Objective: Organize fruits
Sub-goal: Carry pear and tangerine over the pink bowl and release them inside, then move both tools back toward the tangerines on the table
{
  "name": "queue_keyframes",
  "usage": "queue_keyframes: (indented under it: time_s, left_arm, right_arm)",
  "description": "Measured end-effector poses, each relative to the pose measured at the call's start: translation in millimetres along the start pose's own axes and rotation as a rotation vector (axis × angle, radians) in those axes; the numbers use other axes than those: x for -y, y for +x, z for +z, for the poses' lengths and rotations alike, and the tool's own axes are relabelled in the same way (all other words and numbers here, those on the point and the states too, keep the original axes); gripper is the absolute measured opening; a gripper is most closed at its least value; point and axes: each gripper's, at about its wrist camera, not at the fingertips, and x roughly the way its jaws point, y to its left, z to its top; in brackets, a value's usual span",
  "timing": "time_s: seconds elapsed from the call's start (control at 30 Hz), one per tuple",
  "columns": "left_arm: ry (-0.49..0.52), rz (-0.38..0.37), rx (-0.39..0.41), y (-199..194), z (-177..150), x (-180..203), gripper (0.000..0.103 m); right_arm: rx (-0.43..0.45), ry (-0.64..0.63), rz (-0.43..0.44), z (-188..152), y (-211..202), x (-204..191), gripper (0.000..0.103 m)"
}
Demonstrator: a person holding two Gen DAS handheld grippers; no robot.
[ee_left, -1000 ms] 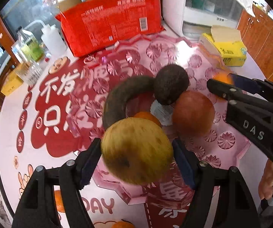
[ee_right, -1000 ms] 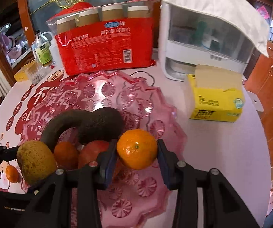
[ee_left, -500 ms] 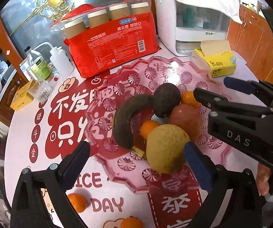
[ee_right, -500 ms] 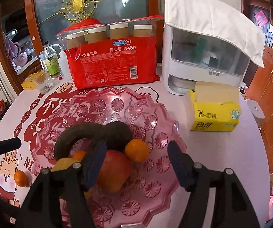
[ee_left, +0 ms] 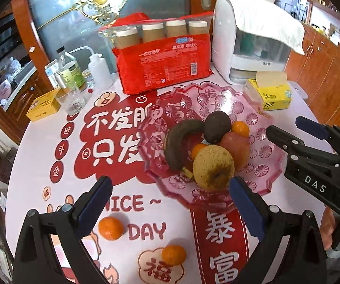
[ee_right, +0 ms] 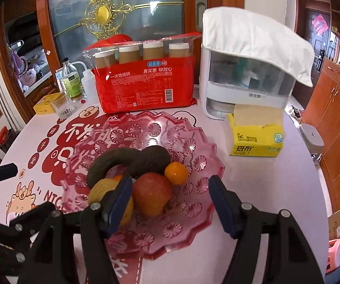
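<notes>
1. Left tongs [ee_left: 170,203] stand wide apart, nothing between the pads; they have just been opening. They hang over the counter's [ee_left: 295,108] near edge, in front of the pink dish [ee_left: 274,165].
2. Right tongs [ee_right: 171,203] also apart and empty, held above the near side of the dish. Their opening is narrower than the left pair's.
3. Already in the dish: a yellow-brown pear [ee_left: 213,166] at the near side, a red apple [ee_left: 236,148] beside it, a dark avocado [ee_left: 217,125] behind, a blackened banana [ee_left: 177,142] curved along the left, and two mandarins, one at the far right [ee_left: 240,128], one half hidden in the middle [ee_left: 198,149].
4. Still loose on the counter, outside the dish: one mandarin [ee_left: 111,228] by the left tongs' left finger, another mandarin [ee_left: 174,255] nearer the camera. Probably these are next.
5. Handling, as a judgement: mandarins look light, round and soft-skinned. They would roll if nudged and could bruise or split under a hard squeeze.
6. Best hold: pads on opposite sides at the widest part, closing gently, coming from above.
7. Pile in the dish looks loosely stacked. The pear sits near the rim and could shift if bumped, so set new fruit in the open far half.
8. Dish looks like rigid clear plastic or glass; avoid knocking its scalloped rim.
</notes>
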Motion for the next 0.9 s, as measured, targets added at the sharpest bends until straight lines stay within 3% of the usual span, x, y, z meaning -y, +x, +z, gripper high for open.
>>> queue_keyframes:
  time_s: [0.57, 0.9]
  left_arm:
    - [-0.022, -0.021, 0.116, -80, -23, -26, 0.102]
    - [-0.106, -0.037, 0.209, -148, -55, -78, 0.102]
  right_arm:
    - [0.068, -0.001, -0.03, -12, -71, -20, 0.067]
    - [0.112, -0.024, -0.032, -30, -123, -48, 0.067]
